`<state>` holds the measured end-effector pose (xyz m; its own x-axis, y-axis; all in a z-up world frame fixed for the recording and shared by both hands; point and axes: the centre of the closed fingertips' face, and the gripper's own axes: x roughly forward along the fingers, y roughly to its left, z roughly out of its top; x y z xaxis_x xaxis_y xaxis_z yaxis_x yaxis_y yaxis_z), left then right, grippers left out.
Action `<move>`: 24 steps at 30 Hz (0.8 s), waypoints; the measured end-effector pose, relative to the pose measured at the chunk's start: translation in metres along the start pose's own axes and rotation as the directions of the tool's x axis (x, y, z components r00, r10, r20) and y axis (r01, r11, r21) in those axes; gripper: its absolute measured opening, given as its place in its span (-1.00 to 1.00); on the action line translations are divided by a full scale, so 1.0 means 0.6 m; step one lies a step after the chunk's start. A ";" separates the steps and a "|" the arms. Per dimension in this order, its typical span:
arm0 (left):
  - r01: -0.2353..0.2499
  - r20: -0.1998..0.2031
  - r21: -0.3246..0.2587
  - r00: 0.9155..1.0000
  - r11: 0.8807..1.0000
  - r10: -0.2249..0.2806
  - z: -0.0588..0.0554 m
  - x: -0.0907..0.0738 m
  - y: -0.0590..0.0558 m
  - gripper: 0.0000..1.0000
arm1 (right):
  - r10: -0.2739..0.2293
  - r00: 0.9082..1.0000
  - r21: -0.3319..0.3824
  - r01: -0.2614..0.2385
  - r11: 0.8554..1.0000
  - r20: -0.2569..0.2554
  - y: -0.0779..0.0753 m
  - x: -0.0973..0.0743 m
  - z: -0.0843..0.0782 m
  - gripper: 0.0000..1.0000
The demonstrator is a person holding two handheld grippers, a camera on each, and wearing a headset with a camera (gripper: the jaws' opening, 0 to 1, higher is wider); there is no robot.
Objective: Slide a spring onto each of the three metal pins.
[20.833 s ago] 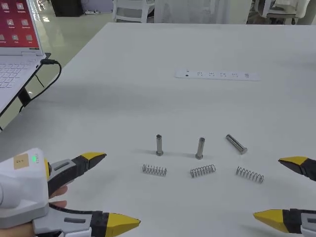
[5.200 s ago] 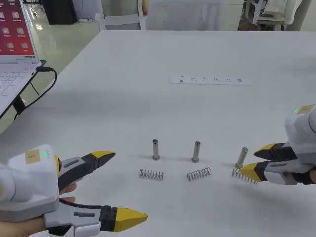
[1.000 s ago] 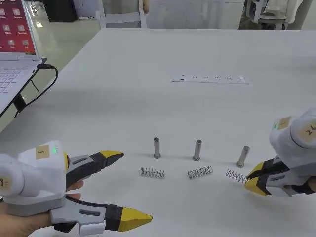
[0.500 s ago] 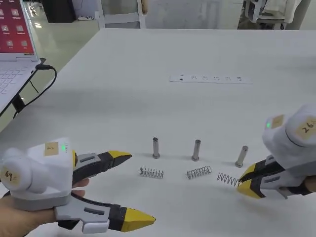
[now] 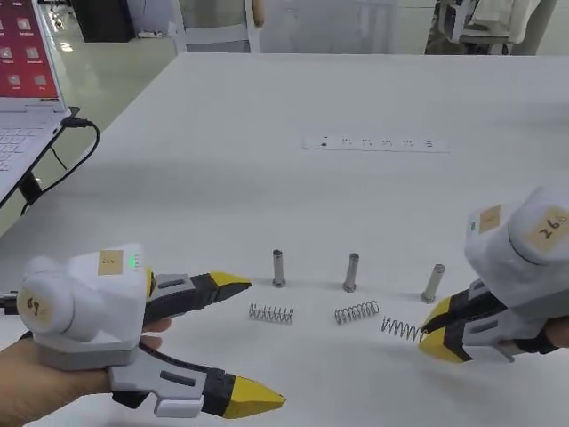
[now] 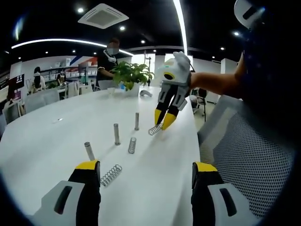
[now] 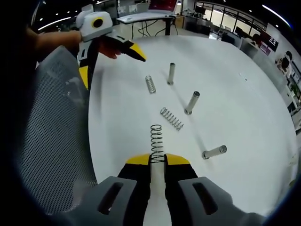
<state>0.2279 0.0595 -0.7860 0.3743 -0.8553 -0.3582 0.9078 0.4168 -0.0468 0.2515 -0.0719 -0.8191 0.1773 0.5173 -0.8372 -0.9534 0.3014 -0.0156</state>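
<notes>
Three metal pins stand upright in a row on the white table: left pin (image 5: pixel 278 268), middle pin (image 5: pixel 351 272), right pin (image 5: pixel 433 283). Two springs lie in front of them: one spring (image 5: pixel 270 313) and another spring (image 5: pixel 356 312). My right gripper (image 5: pixel 436 331) (image 7: pixel 157 159) is shut on one end of the third spring (image 5: pixel 402 329) (image 7: pixel 156 139), which sticks out leftward, in front of the right pin. My left gripper (image 5: pixel 252 343) (image 6: pixel 146 167) is open at the lower left, with nothing between its jaws. The left gripper view looks along the pins (image 6: pixel 116 133) to the right gripper (image 6: pixel 164 120).
A white power strip (image 5: pixel 375 143) lies farther back on the table. A laptop (image 5: pixel 22 98) with a black cable (image 5: pixel 76 147) sits at the far left edge. A mesh chair (image 6: pixel 235 155) stands by the table's near edge.
The right gripper has drawn the right-hand spring leftward and nearer, away from the right pin's foot. The left gripper has edged right, still open. The fallen right pin was stood upright earlier.
</notes>
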 end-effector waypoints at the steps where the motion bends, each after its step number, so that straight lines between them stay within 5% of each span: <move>1: 0.003 -0.001 0.002 1.000 1.000 -0.003 0.000 0.001 -0.001 0.50 | 0.003 1.000 -0.002 -0.003 1.000 0.000 0.001 0.000 0.001 -0.85; 24: 0.054 -0.009 0.035 0.999 0.998 -0.054 0.005 0.008 -0.008 0.23 | 0.054 0.999 -0.084 -0.053 0.995 0.007 0.034 -0.003 0.039 -0.85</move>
<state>0.2258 0.0523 -0.7850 0.3232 -0.8738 -0.3634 0.9328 0.3588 -0.0332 0.2376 -0.0479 -0.8050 0.1276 0.5380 -0.8332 -0.9785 0.2055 -0.0171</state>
